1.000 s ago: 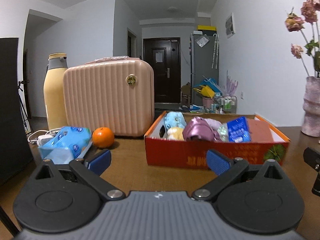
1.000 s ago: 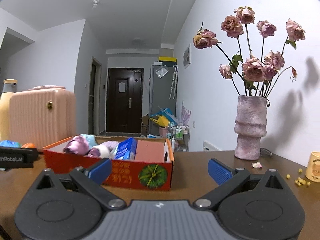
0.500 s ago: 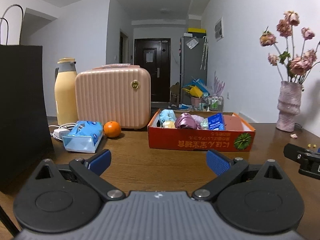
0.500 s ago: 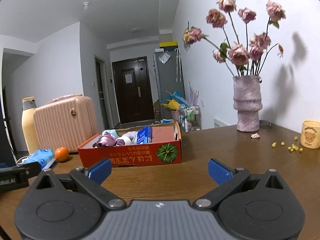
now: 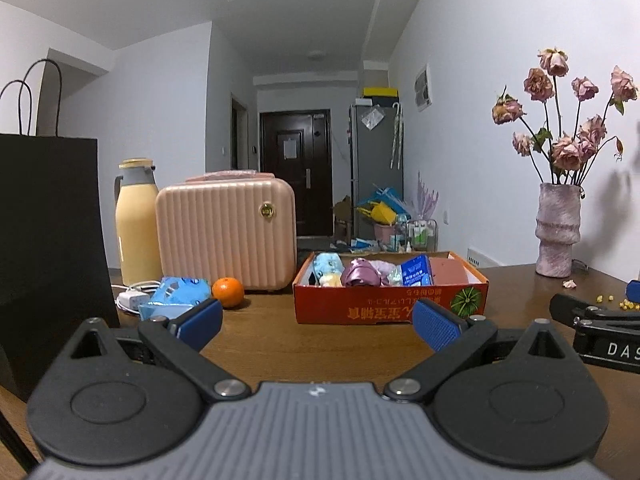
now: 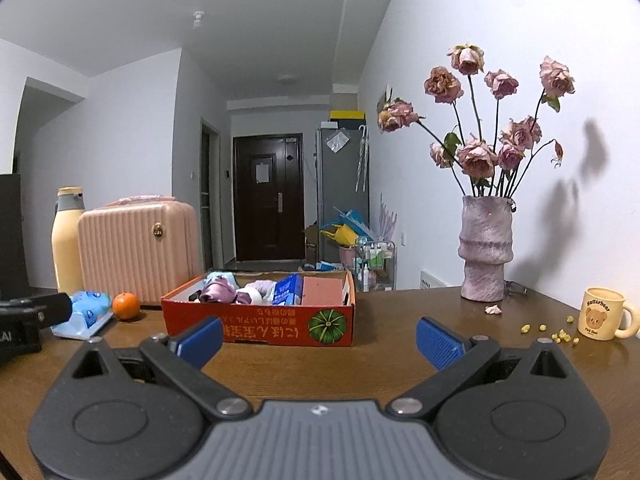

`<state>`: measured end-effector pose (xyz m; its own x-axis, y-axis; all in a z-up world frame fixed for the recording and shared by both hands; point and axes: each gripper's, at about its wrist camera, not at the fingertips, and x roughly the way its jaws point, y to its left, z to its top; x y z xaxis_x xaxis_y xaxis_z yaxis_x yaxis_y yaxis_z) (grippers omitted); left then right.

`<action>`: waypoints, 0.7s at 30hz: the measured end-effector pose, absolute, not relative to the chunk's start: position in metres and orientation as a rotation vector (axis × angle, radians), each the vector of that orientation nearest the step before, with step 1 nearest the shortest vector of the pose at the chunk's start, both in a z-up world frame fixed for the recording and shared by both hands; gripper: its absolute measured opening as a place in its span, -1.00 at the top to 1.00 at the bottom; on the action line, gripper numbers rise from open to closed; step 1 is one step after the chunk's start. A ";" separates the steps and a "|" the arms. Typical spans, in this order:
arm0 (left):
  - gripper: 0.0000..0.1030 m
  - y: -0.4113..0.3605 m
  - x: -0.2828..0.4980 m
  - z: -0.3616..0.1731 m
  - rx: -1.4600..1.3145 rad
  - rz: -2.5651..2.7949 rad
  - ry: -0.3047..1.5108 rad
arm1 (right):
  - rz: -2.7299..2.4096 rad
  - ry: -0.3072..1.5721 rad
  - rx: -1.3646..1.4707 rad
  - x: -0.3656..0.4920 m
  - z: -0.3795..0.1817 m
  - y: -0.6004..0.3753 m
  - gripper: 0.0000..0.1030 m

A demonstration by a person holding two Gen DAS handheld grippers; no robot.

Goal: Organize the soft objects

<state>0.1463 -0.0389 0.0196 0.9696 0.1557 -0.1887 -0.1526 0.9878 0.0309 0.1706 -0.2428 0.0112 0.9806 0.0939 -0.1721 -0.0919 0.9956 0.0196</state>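
- Your soft things sit together in one red cardboard box [image 5: 390,306] near the middle of the brown table [image 5: 280,344]: a pale blue plush toy [image 5: 328,267], a purple satin bundle [image 5: 362,274], and a blue packet [image 5: 416,272] leaning upright beside them.
- One more soft pack, the blue tissue pack [image 5: 176,294], lies outside the box on the table, to its left, just beside one orange [image 5: 228,292].
- Your left gripper [image 5: 316,322] hangs above the table short of the box, blue pads spread wide, with nothing between them.
- Your right gripper [image 6: 318,338] is the same: spread wide, holding nothing, facing the box front.
- Behind the orange stand one pink ribbed case [image 5: 226,234] and one yellow flask [image 5: 136,220].
- To the right you have one vase [image 6: 486,248] of dried roses and one bear mug [image 6: 604,314].
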 end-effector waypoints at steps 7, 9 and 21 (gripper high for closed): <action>-1.00 -0.042 0.142 0.019 0.026 0.156 0.167 | 0.091 0.163 0.025 0.166 0.011 -0.247 -1.00; -1.00 -0.043 0.141 0.019 0.030 0.158 0.167 | 0.091 0.159 0.025 0.166 0.011 -0.246 -1.00; -1.00 -0.044 0.140 0.018 0.033 0.158 0.157 | 0.090 0.155 0.023 0.165 0.010 -0.247 -1.00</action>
